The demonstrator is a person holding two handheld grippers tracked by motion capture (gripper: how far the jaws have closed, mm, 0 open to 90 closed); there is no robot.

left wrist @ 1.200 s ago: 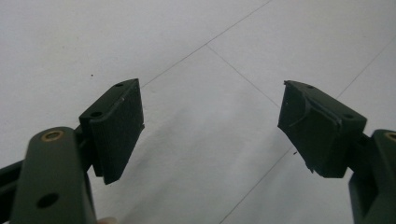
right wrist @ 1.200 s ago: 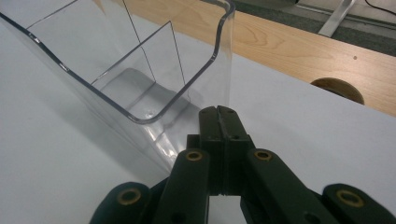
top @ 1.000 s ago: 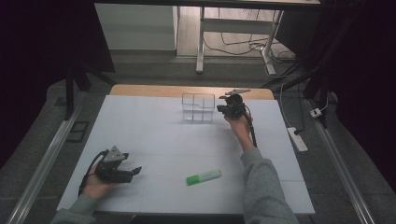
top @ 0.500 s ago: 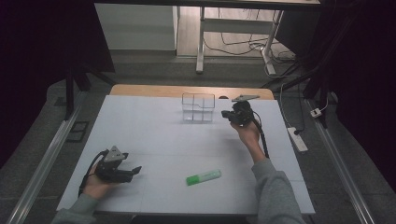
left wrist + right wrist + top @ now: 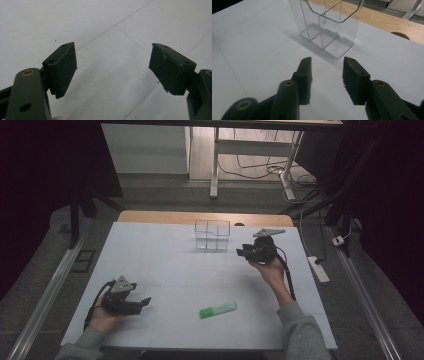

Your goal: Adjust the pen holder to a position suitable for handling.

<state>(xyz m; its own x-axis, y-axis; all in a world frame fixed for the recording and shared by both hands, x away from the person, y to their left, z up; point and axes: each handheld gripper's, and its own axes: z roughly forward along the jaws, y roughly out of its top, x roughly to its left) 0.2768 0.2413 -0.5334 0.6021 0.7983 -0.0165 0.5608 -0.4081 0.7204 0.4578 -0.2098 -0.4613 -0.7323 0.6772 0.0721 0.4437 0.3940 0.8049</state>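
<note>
**Right jaws part-open beside clear organizer, nothing held**

Right gripper [image 5: 243,252] is held above the white table [image 5: 165,265], just right of the clear plastic two-compartment organizer box [image 5: 212,234], pointing toward it. In the right gripper view its jaws stand partly apart and have just been opening; nothing between them, only bare table. The clear box [image 5: 327,25] stands upright just ahead of the jaw tips, not touching, both compartments see-through with nothing visible inside. Box sits near the far edge of the table, next to the bare wooden strip [image 5: 205,217].

Left gripper [image 5: 146,301] rests low at the near left of the table, in the person's left hand [image 5: 102,317]. Left gripper view: jaws wide apart, nothing between, just white table surface with thin seam lines.

Green highlighter marker [image 5: 218,309] lies flat on the near middle of the table, between the two hands, well apart from both grippers and from the box.
</note>
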